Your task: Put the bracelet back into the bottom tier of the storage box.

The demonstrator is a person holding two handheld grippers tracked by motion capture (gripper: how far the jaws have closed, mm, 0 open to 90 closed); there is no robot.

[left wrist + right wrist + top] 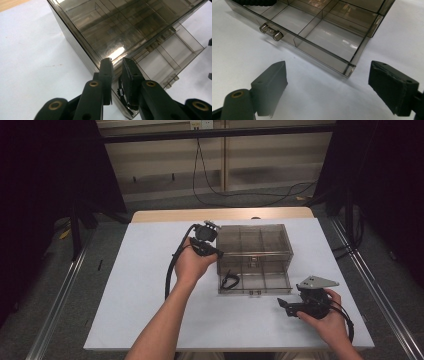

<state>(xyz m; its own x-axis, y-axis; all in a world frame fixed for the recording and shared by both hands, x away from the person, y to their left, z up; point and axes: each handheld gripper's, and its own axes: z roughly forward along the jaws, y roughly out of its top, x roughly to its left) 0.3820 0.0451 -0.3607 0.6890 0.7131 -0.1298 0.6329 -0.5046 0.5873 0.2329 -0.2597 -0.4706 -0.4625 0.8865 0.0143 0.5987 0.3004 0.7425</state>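
Smoky plastic drawer box (pixel 255 242) mid-frame, bottom drawer (pixel 255 281) pulled out, black cord (pixel 230 281) in its left slot. Left gripper (pixel 209 249) nearly closed, empty, braced at box's left corner, probably steadying it. Right gripper (pixel 286 306) wide open, empty, lower right, lined up at drawer front near handle (pixel 271 31), likely to push.

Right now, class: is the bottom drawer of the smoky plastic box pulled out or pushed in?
Pulled out. The drawer juts forward of the box, its compartments open to view, its handle near the right gripper.
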